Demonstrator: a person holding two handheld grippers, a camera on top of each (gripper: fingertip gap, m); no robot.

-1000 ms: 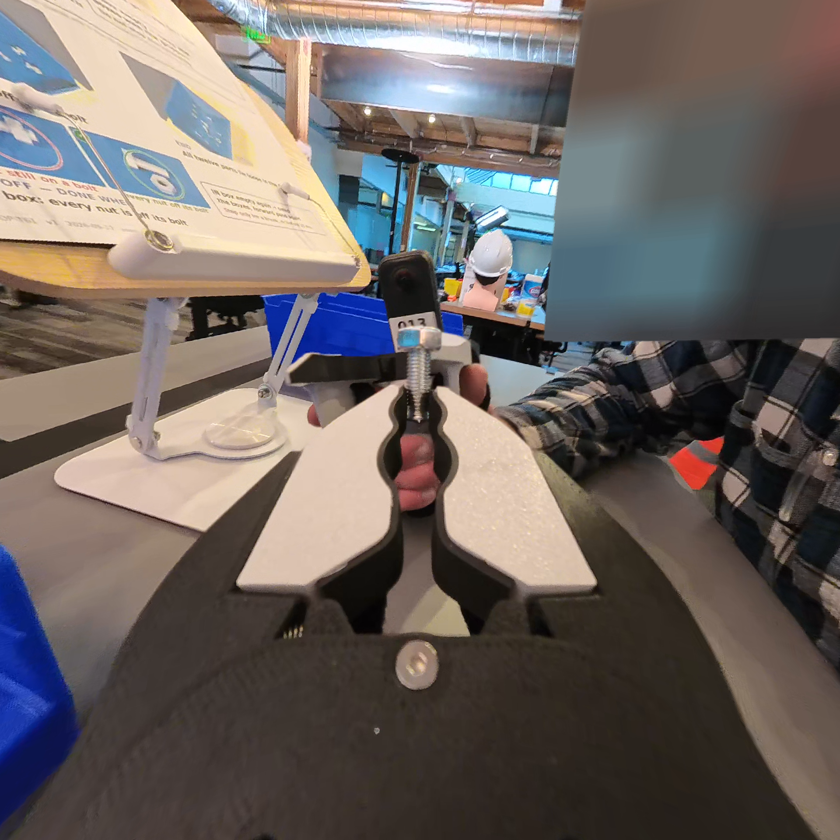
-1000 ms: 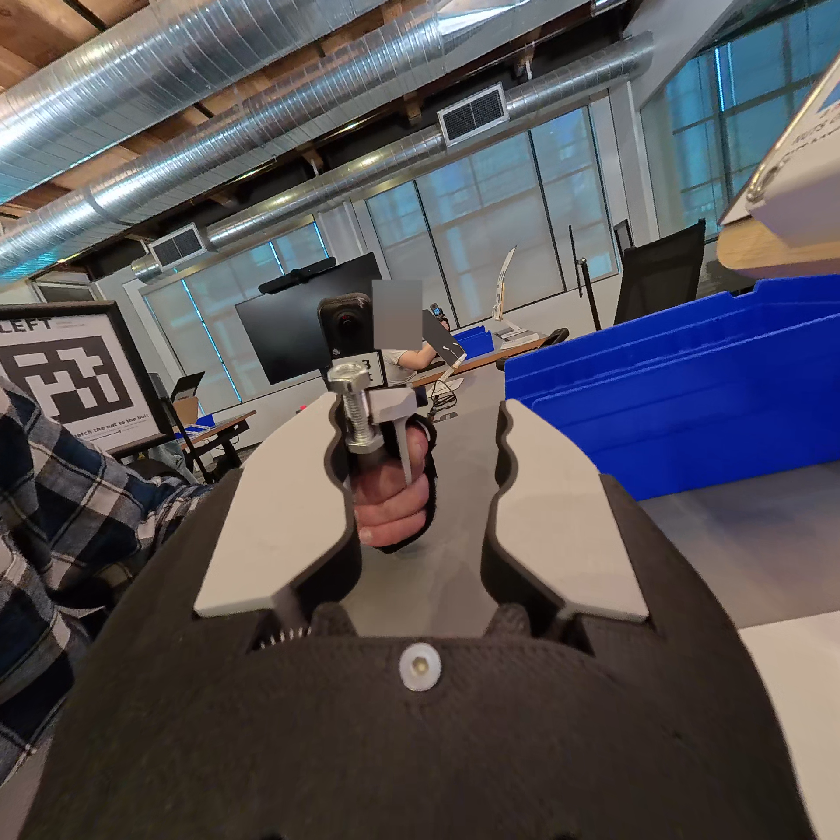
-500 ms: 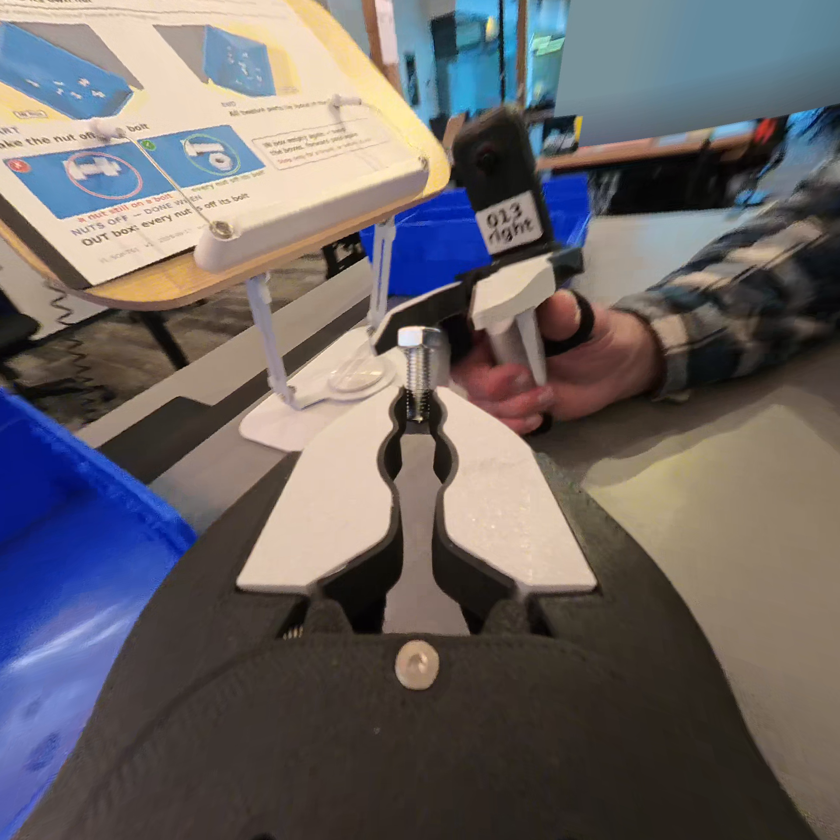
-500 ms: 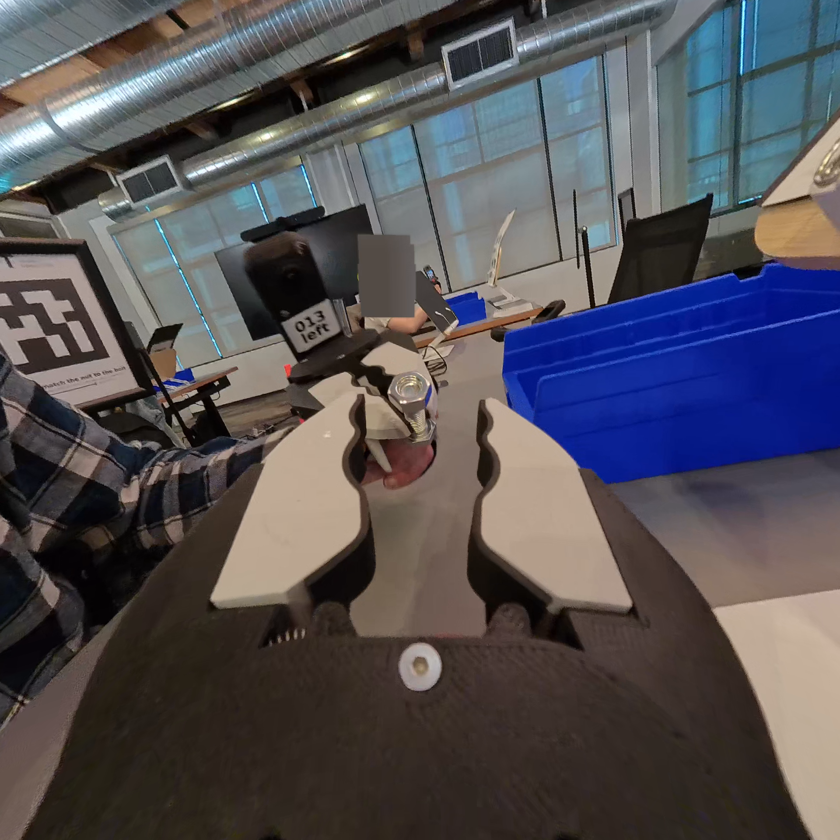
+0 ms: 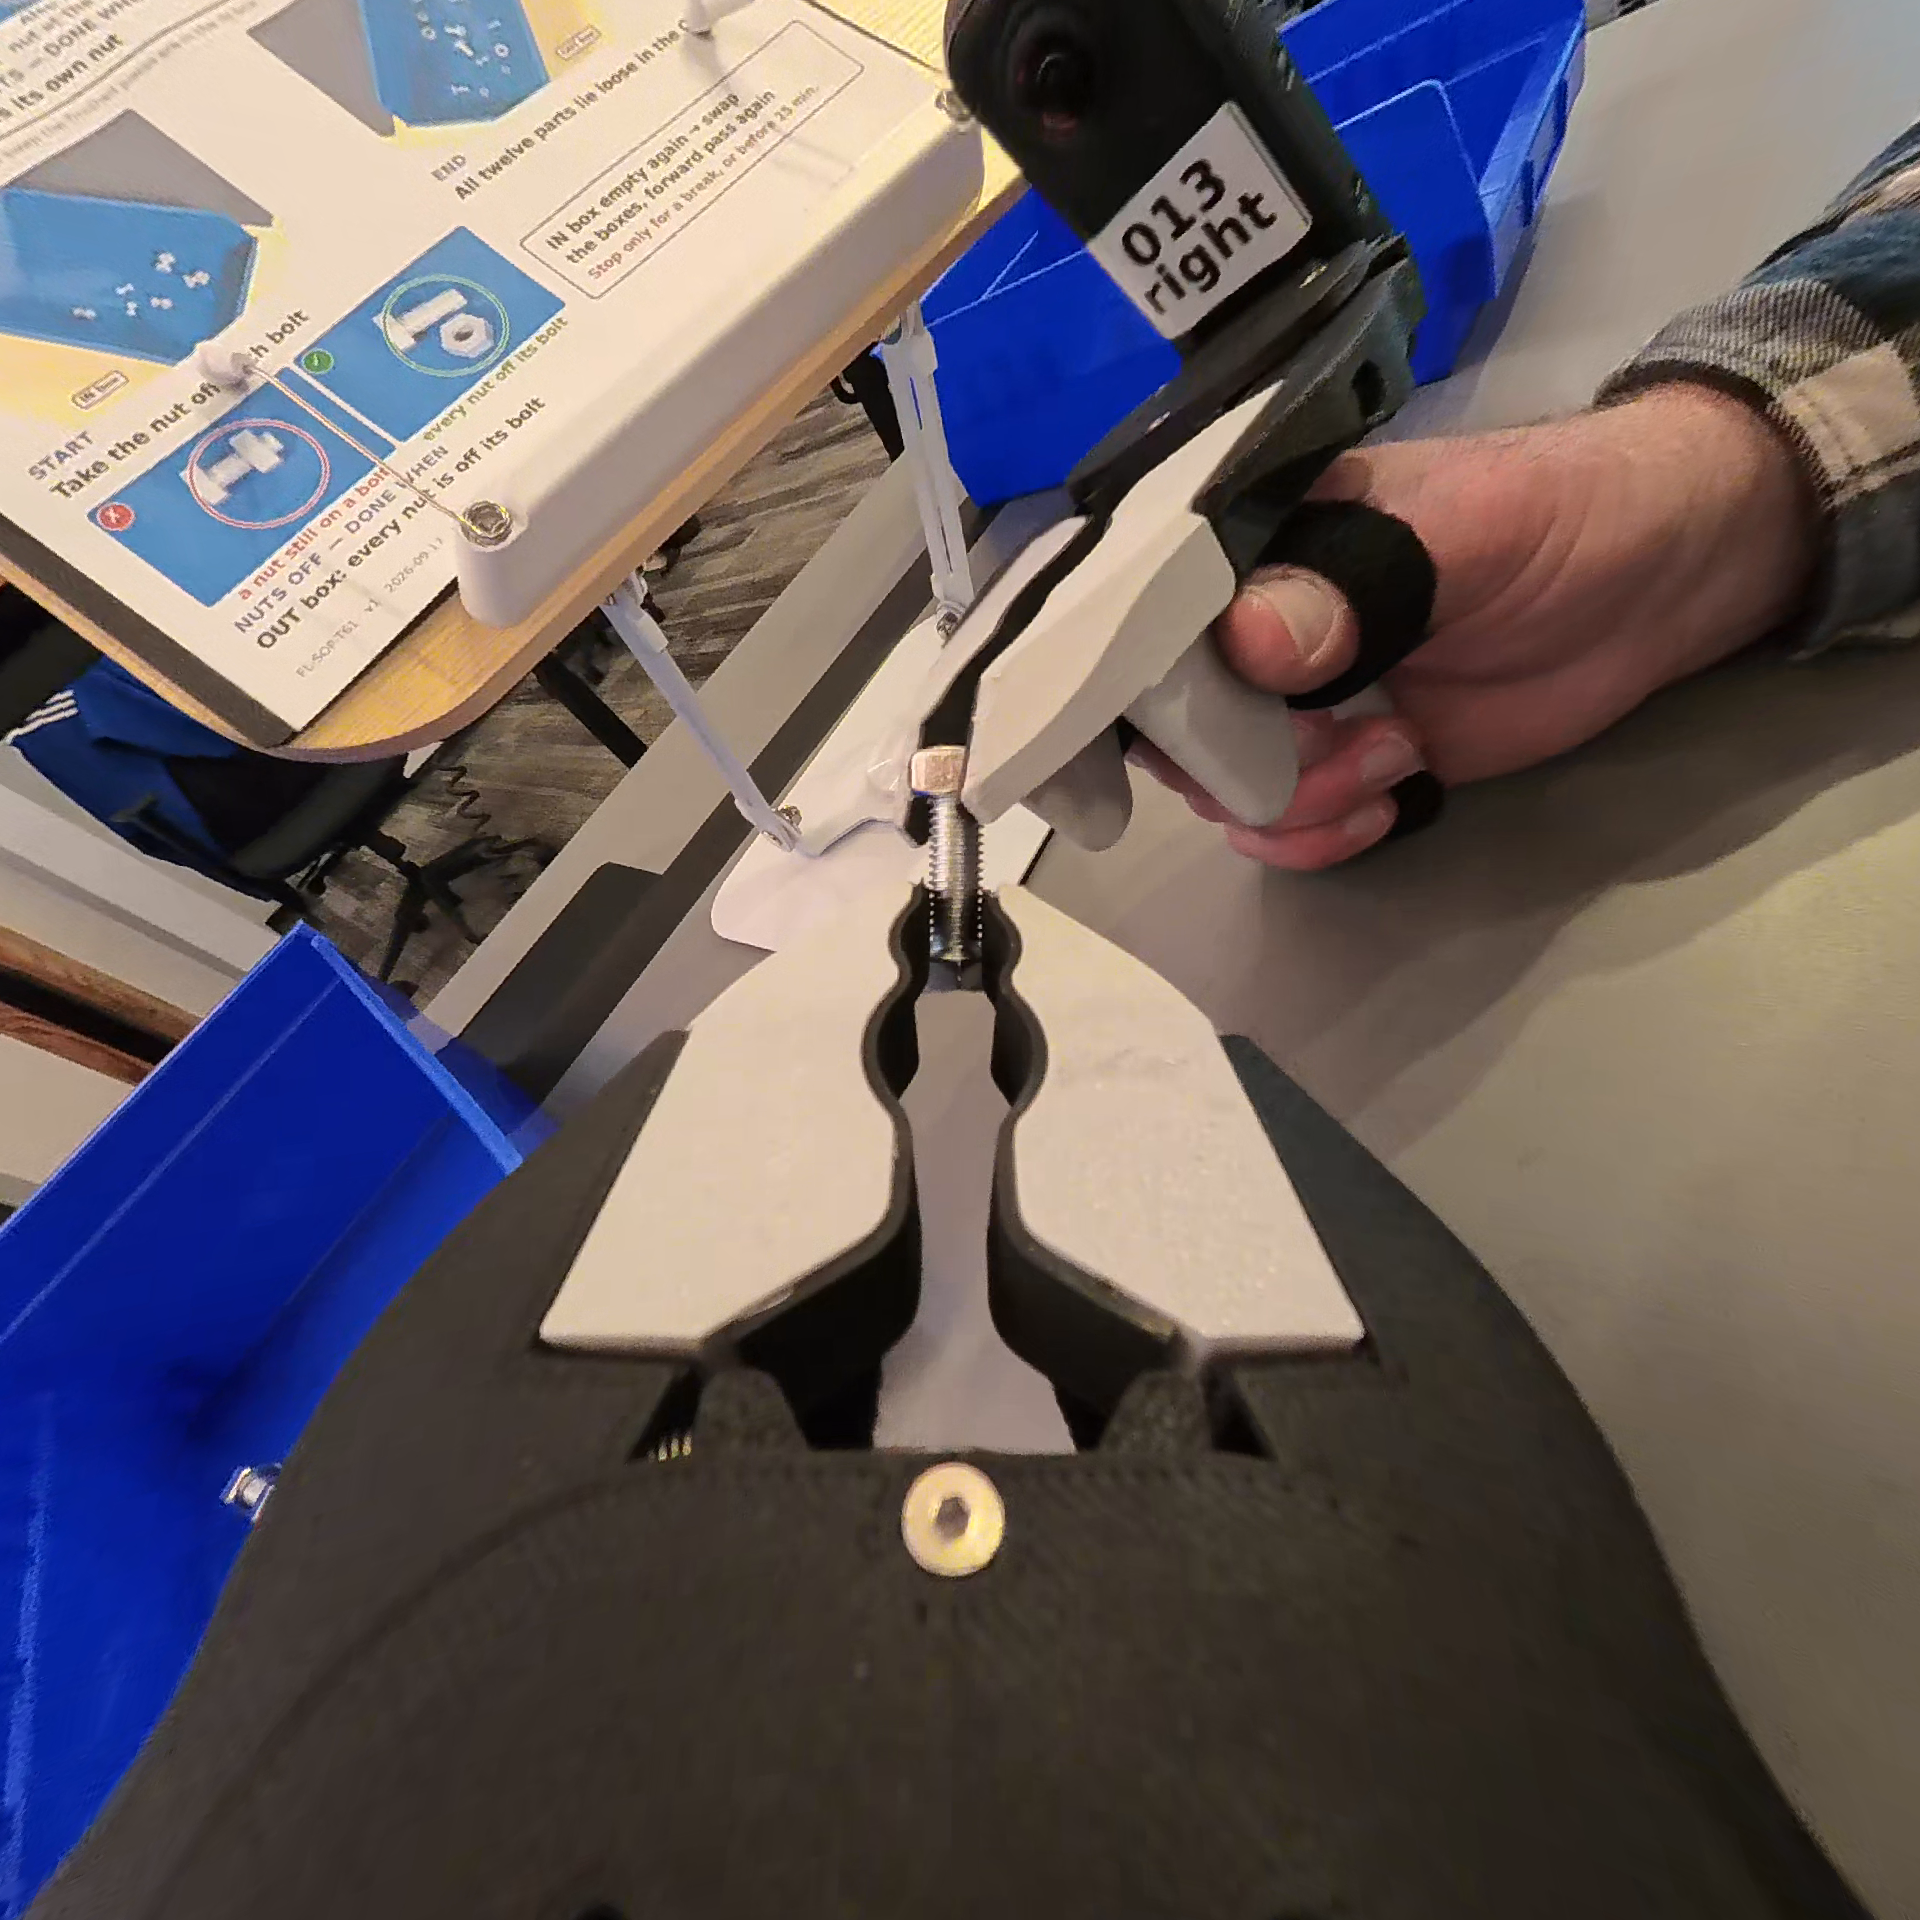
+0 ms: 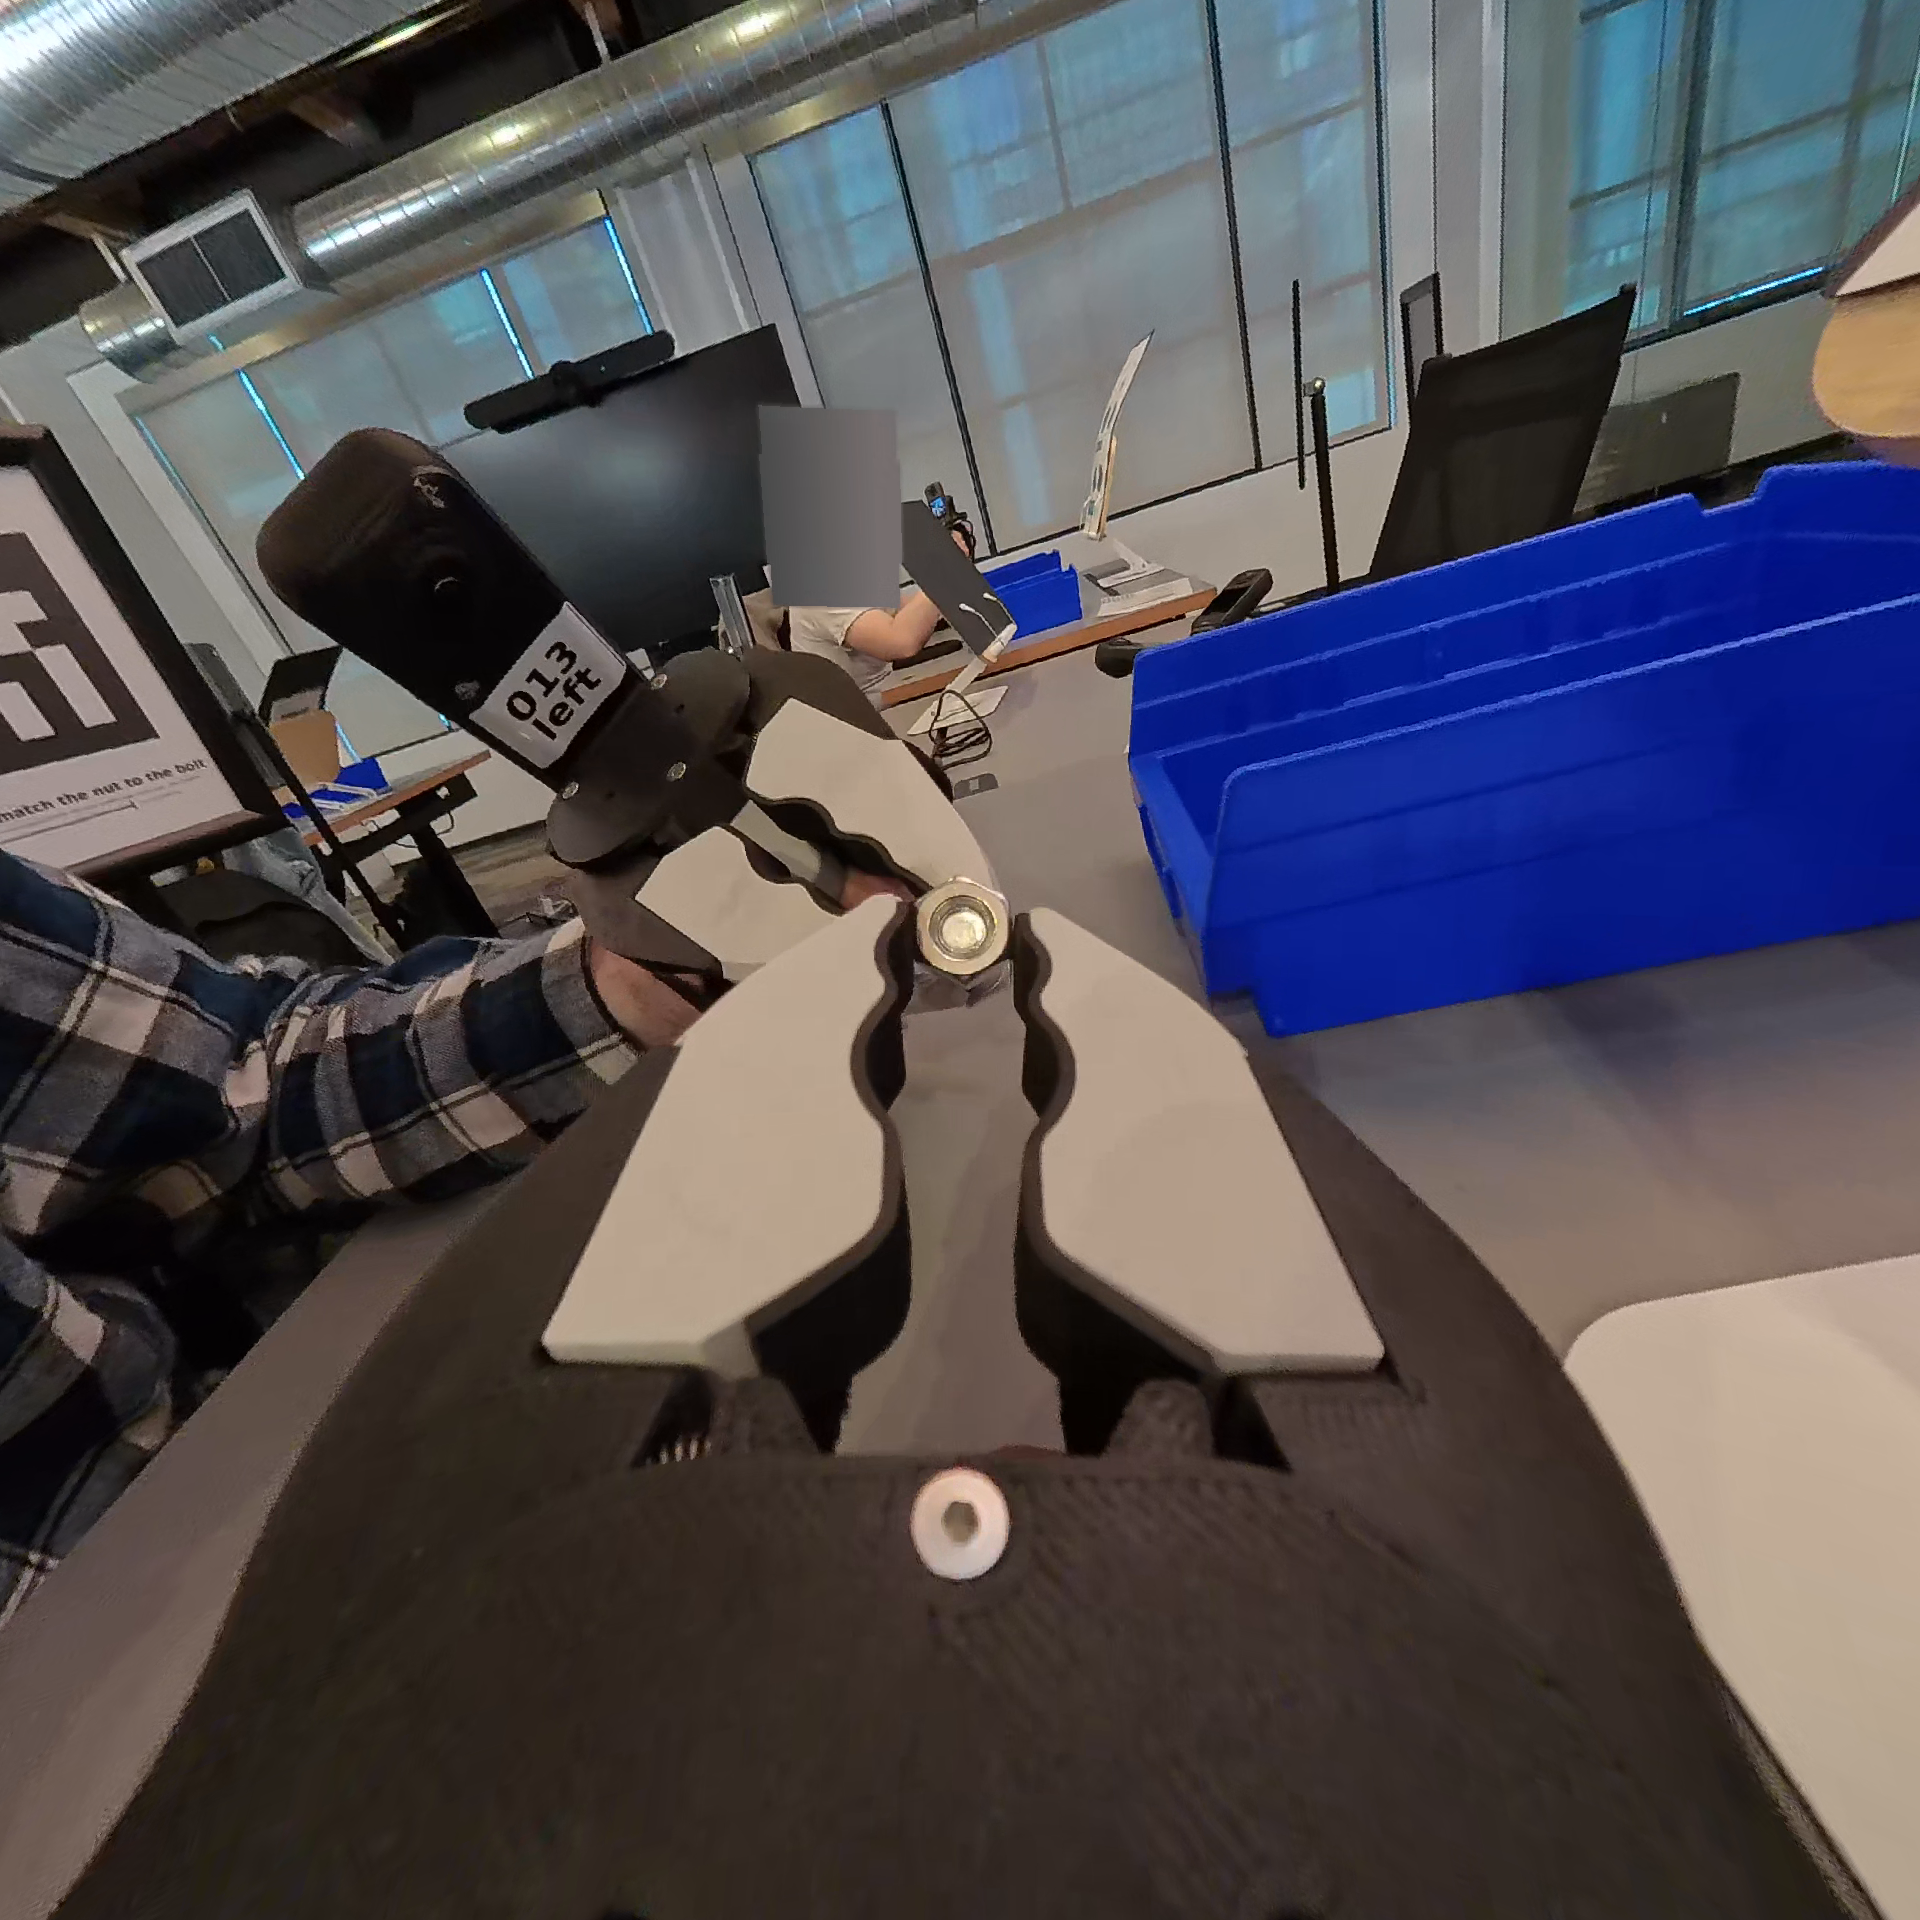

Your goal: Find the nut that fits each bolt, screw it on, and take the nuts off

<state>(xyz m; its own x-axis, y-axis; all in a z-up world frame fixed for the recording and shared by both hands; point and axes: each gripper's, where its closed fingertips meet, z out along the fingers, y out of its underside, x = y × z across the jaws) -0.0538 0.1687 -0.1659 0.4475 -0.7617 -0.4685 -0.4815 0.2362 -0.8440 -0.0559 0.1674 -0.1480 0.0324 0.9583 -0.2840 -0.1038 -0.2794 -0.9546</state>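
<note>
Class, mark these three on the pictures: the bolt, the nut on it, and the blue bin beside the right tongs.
bolt (image 5: 950,854): left wrist view, on its threaded shank.
nut (image 6: 962,925): right wrist view, on its hexagonal face.
blue bin (image 6: 1558,790): right wrist view, on its front wall.

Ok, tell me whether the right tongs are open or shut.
Shut. The right tongs have their pads on both sides of the hex end of the bolt held by the left tongs.
</note>
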